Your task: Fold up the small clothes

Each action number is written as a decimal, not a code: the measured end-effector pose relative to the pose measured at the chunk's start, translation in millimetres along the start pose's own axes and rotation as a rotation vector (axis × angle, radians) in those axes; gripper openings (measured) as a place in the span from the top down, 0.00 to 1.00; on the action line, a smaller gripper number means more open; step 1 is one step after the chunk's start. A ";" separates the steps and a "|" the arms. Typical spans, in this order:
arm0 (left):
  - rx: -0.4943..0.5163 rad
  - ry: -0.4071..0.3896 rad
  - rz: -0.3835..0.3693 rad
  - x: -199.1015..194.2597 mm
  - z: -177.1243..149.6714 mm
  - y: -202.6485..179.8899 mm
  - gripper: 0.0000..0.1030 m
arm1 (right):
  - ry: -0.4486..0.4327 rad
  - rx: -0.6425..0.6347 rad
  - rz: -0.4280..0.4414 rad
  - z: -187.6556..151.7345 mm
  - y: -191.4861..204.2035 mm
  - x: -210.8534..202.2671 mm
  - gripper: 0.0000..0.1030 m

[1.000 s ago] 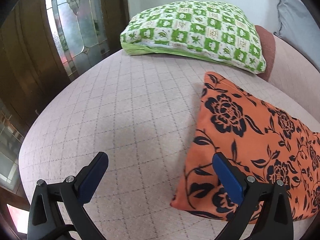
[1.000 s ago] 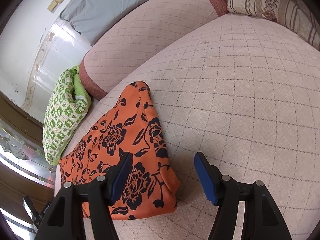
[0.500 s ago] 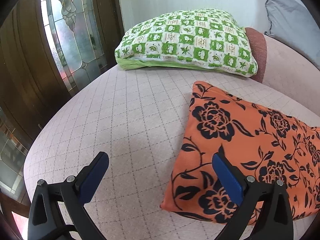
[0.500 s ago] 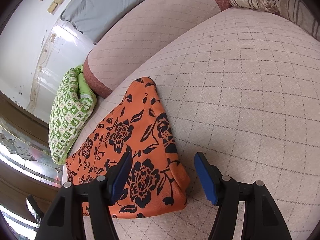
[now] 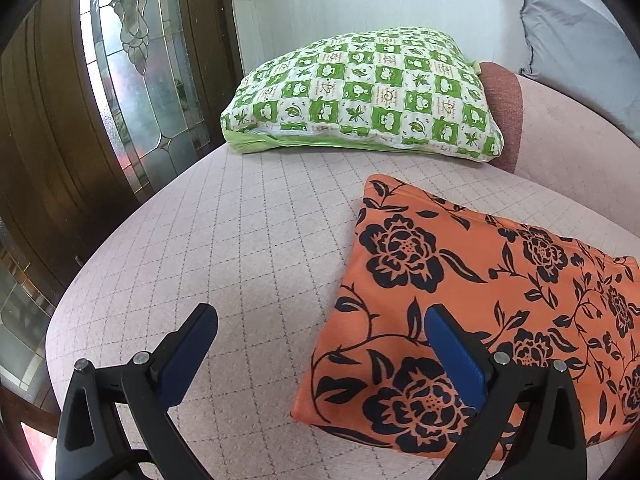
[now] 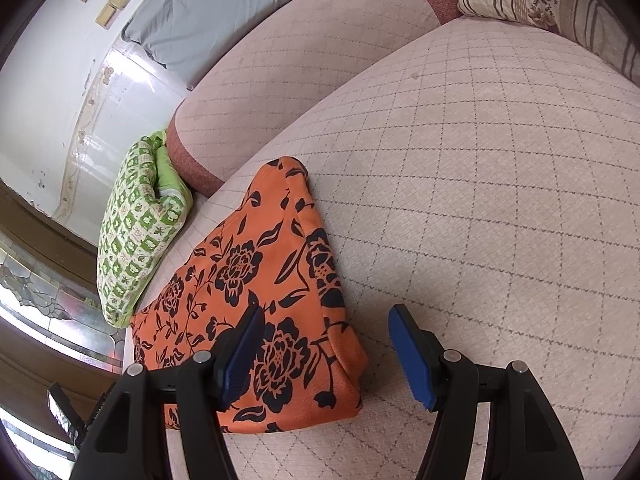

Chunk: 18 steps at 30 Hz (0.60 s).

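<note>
An orange garment with a black flower print point(image 5: 460, 292) lies folded flat on the pink quilted sofa seat point(image 5: 248, 248). In the left wrist view it fills the lower right. My left gripper point(image 5: 320, 344) is open and empty above its near left corner, with the right finger over the cloth. In the right wrist view the garment point(image 6: 256, 292) lies at lower left. My right gripper point(image 6: 324, 352) is open and empty above its near right corner, with the left finger over the cloth.
A green and white checked pillow point(image 5: 364, 92) lies at the far end of the seat, also in the right wrist view point(image 6: 136, 224). A striped cushion point(image 6: 548, 4) sits at the far right. A grey cloth point(image 6: 224, 4) drapes over the backrest. A glass-panelled wooden door point(image 5: 132, 64) stands left.
Both grippers have pulled back and risen slightly, so the garment sits lower and nearer in each view. Both stay open and the garment has not moved.
</note>
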<state>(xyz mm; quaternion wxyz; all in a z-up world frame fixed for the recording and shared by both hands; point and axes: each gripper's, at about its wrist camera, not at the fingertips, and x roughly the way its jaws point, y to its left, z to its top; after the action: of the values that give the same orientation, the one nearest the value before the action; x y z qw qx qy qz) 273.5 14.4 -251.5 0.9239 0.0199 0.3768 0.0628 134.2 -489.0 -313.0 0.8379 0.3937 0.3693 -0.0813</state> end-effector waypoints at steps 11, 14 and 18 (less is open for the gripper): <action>0.018 0.004 -0.006 0.5 -1.2 -7.5 0.00 | -0.001 -0.001 -0.003 0.7 -4.6 -3.1 0.34; 0.022 0.007 -0.004 1.6 -2.2 -7.2 0.00 | 0.007 -0.002 0.003 0.5 -3.8 -2.0 0.34; 0.033 0.011 0.003 3.7 -3.6 -5.8 0.00 | 0.021 -0.011 0.003 -1.8 0.0 2.7 0.34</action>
<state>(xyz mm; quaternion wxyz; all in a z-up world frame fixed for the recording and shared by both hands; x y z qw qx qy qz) 274.2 9.2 -257.1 0.9214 0.0352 0.3826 0.0582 135.2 -487.2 -315.6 0.8361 0.3907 0.3779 -0.0738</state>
